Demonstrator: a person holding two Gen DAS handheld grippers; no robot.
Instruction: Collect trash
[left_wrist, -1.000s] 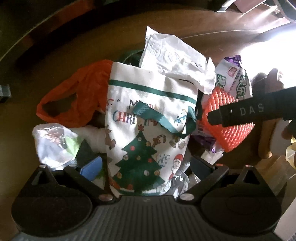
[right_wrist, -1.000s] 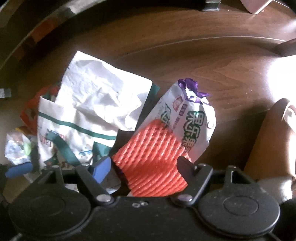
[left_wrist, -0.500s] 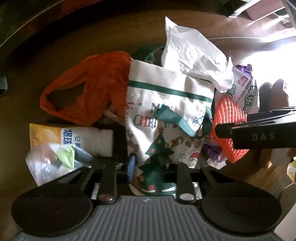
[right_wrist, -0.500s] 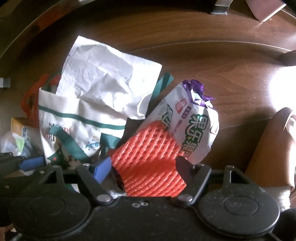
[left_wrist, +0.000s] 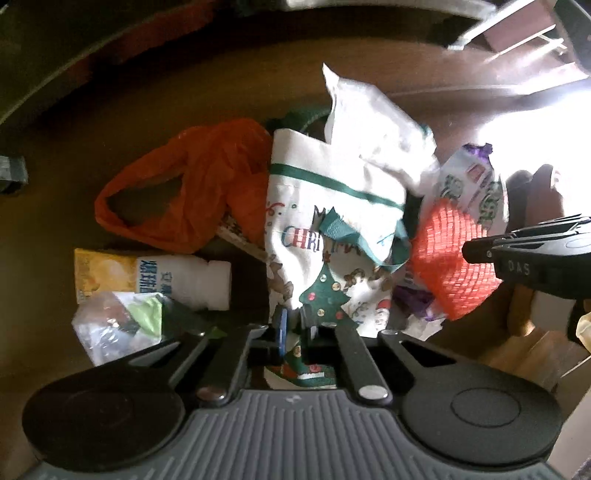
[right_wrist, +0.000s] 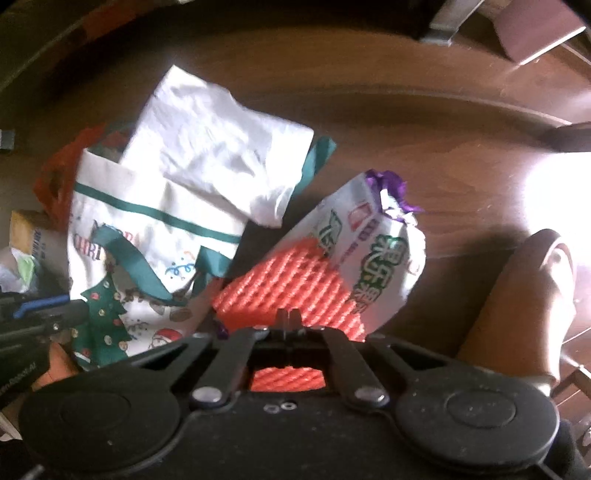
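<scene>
The orange foam net (right_wrist: 291, 291) lies right under the right gripper (right_wrist: 289, 316), whose jaws are pinched together on the net's near edge, so this piece of trash is already in hand. Its ribbed body runs up toward one o'clock from the claw, overlapping the printed snack wrapper (right_wrist: 373, 258) just behind it. The left gripper (left_wrist: 295, 326) has clamped the bottom edge of the Christmas tote bag (left_wrist: 332, 229), which stretches away toward twelve o'clock with crumpled white paper (left_wrist: 369, 122) sticking out of its mouth. From the net, the bag's mouth sits at about ten o'clock (a short carry, I'd guess, though the paper partly blocks the opening). Further out at nine o'clock from the left claw lie a white bottle (left_wrist: 184, 277), an orange plastic bag (left_wrist: 184, 184) and a clear wrapper (left_wrist: 118, 325). The wooden floor (right_wrist: 406, 147) beyond is open from eleven to two o'clock.
</scene>
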